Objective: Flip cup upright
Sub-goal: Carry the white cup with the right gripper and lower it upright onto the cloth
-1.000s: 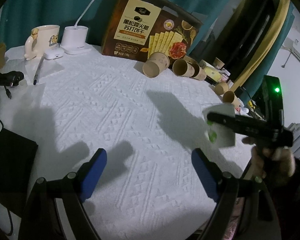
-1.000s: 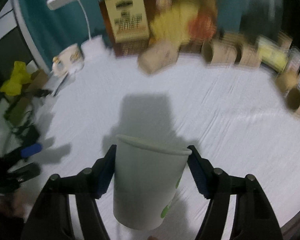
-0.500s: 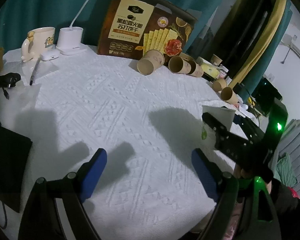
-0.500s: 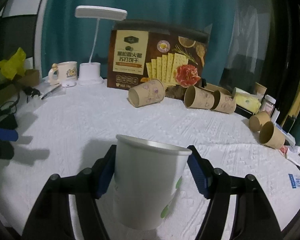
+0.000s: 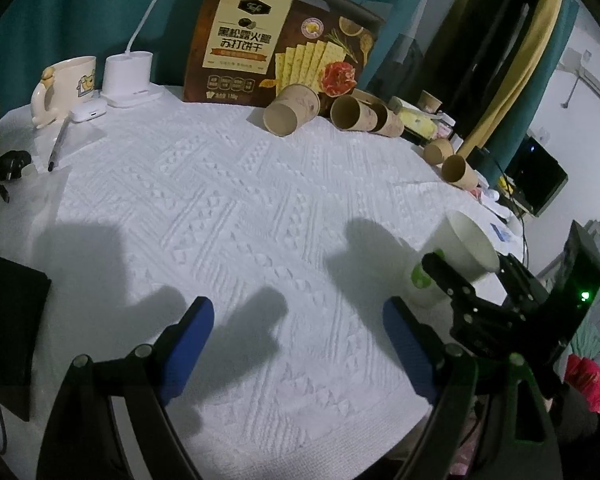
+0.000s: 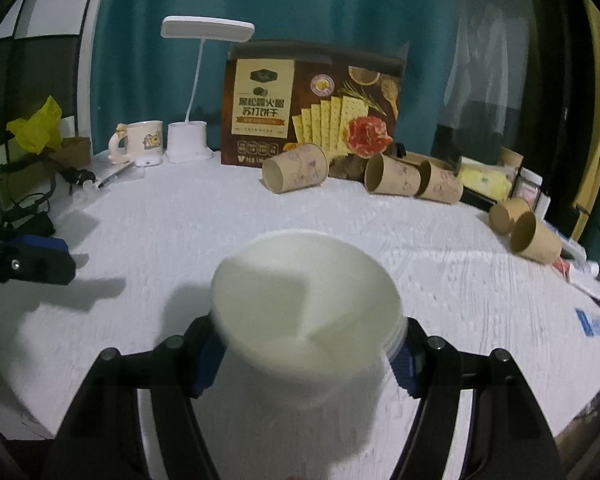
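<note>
A white paper cup [image 6: 306, 312] with green spots sits between the blue pads of my right gripper [image 6: 306, 348], which is shut on it. Its mouth points up and leans toward the camera, so I look into it. In the left wrist view the same cup [image 5: 456, 252] stands mouth-up and tilted at the right edge of the white tablecloth [image 5: 220, 208], held by the right gripper [image 5: 466, 276]; whether its base touches the cloth I cannot tell. My left gripper [image 5: 298, 340] hovers open over the near cloth, nothing between its pads.
Several brown paper cups [image 5: 288, 114] [image 6: 392, 176] lie on their sides along the back and right, in front of a cracker box [image 5: 284, 56]. A mug [image 5: 68, 84], a lamp base [image 5: 128, 80] and a pen are back left. A black pad [image 5: 8, 332] lies at the left edge.
The right gripper has swung and lowered with the cup, tipping its mouth toward the camera. In the left wrist view the cup now sits lower, by the cloth. The left gripper has barely shifted.
</note>
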{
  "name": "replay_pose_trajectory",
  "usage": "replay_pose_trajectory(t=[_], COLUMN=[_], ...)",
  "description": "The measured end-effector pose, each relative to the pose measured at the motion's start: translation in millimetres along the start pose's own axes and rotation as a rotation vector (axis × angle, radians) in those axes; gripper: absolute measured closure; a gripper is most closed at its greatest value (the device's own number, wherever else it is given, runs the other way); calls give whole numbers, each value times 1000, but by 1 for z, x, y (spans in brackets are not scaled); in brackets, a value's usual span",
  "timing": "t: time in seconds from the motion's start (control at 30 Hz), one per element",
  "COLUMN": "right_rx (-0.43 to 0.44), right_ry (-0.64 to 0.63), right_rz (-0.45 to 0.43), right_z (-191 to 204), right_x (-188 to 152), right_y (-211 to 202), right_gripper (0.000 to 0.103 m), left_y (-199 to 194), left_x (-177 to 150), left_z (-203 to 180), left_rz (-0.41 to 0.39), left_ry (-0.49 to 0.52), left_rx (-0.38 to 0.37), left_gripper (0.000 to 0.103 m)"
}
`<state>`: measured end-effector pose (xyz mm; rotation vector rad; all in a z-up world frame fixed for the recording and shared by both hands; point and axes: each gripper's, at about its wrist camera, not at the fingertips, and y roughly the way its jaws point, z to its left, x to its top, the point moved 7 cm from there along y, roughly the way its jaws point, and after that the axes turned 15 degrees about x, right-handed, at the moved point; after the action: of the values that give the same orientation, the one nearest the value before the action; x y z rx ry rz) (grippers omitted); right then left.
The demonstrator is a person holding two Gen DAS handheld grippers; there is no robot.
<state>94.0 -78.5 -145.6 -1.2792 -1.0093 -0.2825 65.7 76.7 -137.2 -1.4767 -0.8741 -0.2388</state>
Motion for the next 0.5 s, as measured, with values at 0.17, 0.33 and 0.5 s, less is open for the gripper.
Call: replay_pose_trajectory(t=[0.17, 0.33, 0.5], right_rx=[-2, 7, 17], right_ry=[40, 73, 98], right_rz=[5, 18, 32], right_z=[-3, -3, 1], right_x=[-8, -17, -28], right_y=[-10, -21, -34], right_gripper=[36, 36, 36], left_y=[-1, -3, -6], left_x=[-3, -6, -10], left_z=[-11, -20, -30], left_rz=[-7, -11, -9], left_ry=[35, 58, 84], left_rx=[2, 4, 2], left_gripper=[16, 16, 16])
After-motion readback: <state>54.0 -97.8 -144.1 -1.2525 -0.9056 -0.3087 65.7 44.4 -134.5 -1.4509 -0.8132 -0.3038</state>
